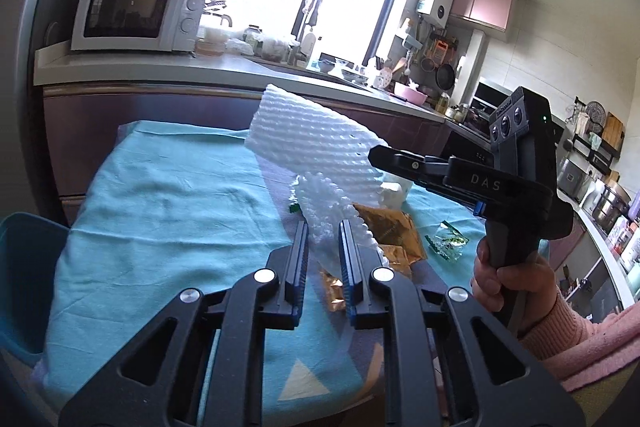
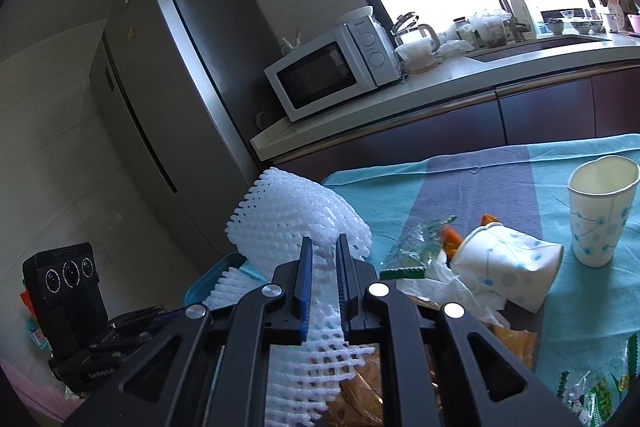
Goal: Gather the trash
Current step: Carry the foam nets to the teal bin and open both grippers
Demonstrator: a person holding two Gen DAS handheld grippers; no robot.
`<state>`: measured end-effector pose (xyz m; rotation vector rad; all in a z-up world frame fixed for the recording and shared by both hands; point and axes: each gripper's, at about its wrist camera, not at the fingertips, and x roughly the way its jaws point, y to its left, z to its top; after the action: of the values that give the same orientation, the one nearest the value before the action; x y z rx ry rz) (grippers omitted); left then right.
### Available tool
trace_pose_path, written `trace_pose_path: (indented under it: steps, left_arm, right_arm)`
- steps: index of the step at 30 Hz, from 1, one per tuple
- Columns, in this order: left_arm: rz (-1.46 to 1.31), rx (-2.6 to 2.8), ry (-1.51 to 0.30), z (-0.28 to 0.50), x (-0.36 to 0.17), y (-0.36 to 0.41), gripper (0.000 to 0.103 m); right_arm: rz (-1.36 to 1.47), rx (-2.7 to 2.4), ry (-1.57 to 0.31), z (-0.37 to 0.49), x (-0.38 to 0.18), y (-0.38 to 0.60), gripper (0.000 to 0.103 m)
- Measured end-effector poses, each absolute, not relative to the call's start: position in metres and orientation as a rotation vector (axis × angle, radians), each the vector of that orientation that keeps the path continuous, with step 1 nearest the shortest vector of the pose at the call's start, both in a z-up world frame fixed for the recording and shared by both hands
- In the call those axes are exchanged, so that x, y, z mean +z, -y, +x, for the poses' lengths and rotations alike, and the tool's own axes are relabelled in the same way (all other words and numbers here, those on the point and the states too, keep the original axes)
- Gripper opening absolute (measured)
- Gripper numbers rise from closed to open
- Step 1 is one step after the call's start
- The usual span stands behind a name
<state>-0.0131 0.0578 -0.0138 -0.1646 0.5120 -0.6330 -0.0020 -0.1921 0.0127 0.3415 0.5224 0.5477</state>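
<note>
Foam net (image 1: 320, 147) pinched by both grippers (maybe two pieces)

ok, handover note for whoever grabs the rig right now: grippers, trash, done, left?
Left gripper: shut on the white foam net, lifted off the table.
Right gripper: shut on the same net.
Still on the teal tablecloth: tipped paper cup, upright paper cup, brown wrapper, clear green-printed wrappers.
Blue bin at the table's edge.
Done: net picked up.
Left: drop the net, probably in the bin, then the rest.
</note>
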Motion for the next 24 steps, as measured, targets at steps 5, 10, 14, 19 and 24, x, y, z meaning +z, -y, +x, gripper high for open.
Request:
trace_pose_path:
  steps: [5,10,14,19,24]
  left_arm:
    - [-0.177,-0.497,-0.482,-0.018,-0.006,-0.098,0.016]
    - [-0.222,-0.345,-0.471,-0.018,-0.005,-0.147,0.016]
    - [-0.256,-0.216,-0.469,-0.014,-0.007,-0.187,0.015]
    - [-0.284,-0.073,-0.478,-0.006,-0.013,-0.235,0.015]
    - [-0.299,0.025,-0.500,0.002,-0.022,-0.270,0.015]
  right_arm:
    - [0.316,0.614,-0.554,0.016,0.014,0.158,0.010]
    - [0.282,0.688,-0.598,0.037,0.013,0.113,0.010]
    - [0.251,0.737,-0.639,0.056,0.009,0.076,0.010]
    - [0.216,0.780,-0.686,0.074,0.003,0.030,0.010]
    - [0.161,0.799,-0.730,0.088,-0.006,-0.010,0.010]
